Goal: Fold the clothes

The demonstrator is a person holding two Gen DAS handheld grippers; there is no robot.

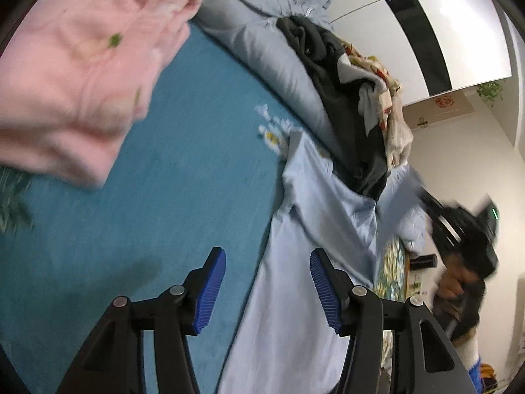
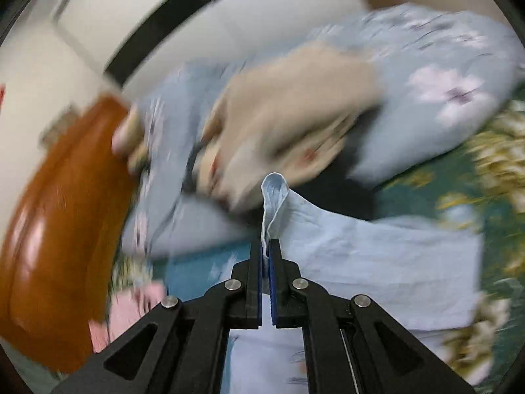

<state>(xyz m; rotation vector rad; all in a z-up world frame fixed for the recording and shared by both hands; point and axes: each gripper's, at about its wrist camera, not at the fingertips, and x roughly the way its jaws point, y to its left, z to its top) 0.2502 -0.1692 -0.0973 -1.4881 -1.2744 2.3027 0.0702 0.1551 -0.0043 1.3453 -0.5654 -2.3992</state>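
Observation:
A light blue shirt [image 1: 305,246] lies spread on the teal bed sheet [image 1: 183,177]. My left gripper [image 1: 267,284] hangs open just above the shirt's left edge, nothing between its blue pads. In the right wrist view my right gripper [image 2: 266,246] is shut on a folded edge of the same light blue shirt [image 2: 377,259], with a loop of fabric [image 2: 275,193] sticking up past the fingertips. From the left wrist view, the right gripper [image 1: 459,226] shows blurred at the far right, held by a hand [image 1: 456,282].
A folded pink garment [image 1: 82,75] lies at the upper left of the sheet. A grey-blue quilt [image 1: 272,42] carries a heap of dark and floral clothes [image 1: 354,92]. A brown wooden headboard [image 2: 62,223] stands at the left of the right wrist view.

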